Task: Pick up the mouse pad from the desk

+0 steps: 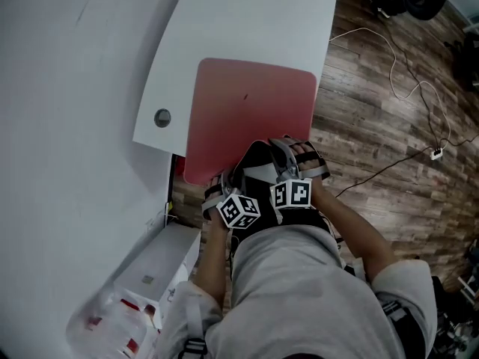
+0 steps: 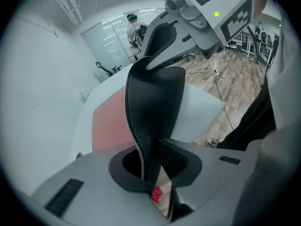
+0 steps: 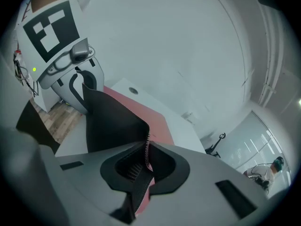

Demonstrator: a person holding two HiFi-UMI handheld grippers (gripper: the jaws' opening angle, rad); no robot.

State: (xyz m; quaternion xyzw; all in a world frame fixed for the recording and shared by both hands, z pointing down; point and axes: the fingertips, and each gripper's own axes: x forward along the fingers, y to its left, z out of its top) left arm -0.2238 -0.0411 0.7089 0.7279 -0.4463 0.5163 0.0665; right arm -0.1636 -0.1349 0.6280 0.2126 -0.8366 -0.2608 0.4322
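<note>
Wood-plank floor [image 1: 374, 126] borders a white counter [image 1: 247, 21] in the head view. A pink mouse pad [image 1: 254, 103] lies on the counter, its far part flat. Its near edge is curled up at the counter's near rim, showing a black underside. The left tongs [image 1: 224, 184] and the right tongs [image 1: 296, 154] sit side by side on that raised edge. The rest of the pad runs straight away from both across the counter.

Left gripper view: the left tongs [image 2: 153, 167] are narrow and clamped on the pad's stitched edge. The black underside rises as a folded sheet just beyond the jaws. The pink face lies flat farther off, to the left.

Right gripper view: the right tongs [image 3: 143, 166] are likewise nipped tight on the pad's edge. Black backing stands to the left of the jaws, and pink surface stretches ahead.

Assessment: both tongs grip the same near edge and neither is nearer the pad's bulk. The lift therefore depends on drawing up and back from that edge, so the flat far part peels off evenly.
</note>
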